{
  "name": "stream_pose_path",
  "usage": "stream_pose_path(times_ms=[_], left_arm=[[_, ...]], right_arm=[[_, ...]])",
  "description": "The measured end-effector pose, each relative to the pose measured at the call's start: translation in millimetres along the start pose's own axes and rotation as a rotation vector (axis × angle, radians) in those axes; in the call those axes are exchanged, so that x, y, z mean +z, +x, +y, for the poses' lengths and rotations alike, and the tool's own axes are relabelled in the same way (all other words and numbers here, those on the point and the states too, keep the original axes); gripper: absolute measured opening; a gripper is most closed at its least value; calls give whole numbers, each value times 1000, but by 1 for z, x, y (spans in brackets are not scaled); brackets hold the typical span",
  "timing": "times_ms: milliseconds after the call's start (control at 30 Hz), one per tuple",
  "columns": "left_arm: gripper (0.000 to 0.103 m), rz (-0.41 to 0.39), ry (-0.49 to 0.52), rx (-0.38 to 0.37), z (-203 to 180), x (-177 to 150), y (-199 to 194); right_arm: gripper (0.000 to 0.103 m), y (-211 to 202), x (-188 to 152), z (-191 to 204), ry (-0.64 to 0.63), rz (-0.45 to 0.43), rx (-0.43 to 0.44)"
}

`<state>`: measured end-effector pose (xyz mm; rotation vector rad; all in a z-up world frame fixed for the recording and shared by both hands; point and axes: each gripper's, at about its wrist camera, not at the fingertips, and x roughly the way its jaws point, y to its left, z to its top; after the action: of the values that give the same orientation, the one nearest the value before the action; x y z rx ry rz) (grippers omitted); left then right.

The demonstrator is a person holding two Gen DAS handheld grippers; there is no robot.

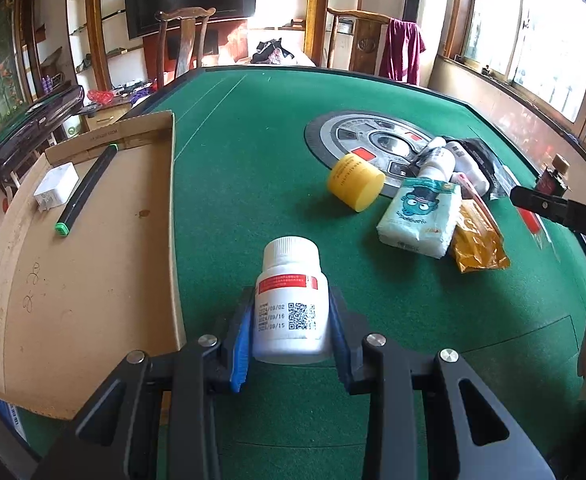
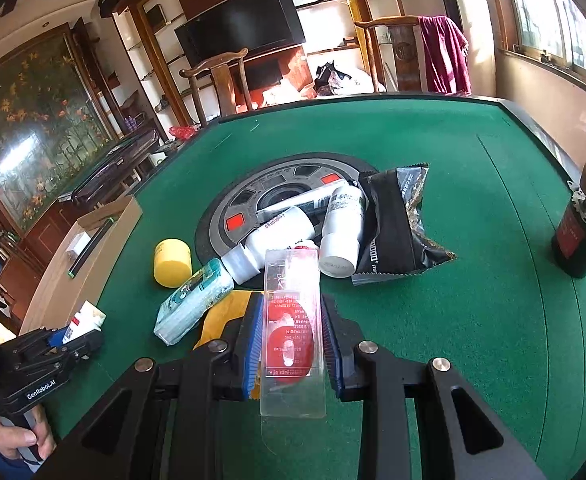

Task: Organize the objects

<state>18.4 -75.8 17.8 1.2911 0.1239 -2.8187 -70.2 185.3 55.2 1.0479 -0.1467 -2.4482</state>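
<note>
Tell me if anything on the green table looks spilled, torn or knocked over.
The black foil packet is torn open along its top edge, though no contents show spilled. The yellow jar and two white bottles lie on their sides in the pile over the table's centre disc.

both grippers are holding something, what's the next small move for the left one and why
Probably swing the left gripper over to the cardboard box beside it and set the white bottle down inside. Its pads are already shut on the bottle, the box sits just left on the table, and a charger and black pen already lie in it with bare floor nearer.
</note>
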Motion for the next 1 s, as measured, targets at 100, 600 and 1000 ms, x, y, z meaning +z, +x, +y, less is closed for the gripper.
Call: stream_pose_path(times_ms=[100,600,1000], left_arm=[[33,-17,-10,-20,4,1,-9],[33,-104,16,-31,9,-5,-47],[33,-159,-12,-10,28,-8,-67]], right_arm=[[29,-7,-6,11,14,-16,17],[29,-21,-36,90,-22,-12,112],[29,-18,-43,124,-65,16,136]])
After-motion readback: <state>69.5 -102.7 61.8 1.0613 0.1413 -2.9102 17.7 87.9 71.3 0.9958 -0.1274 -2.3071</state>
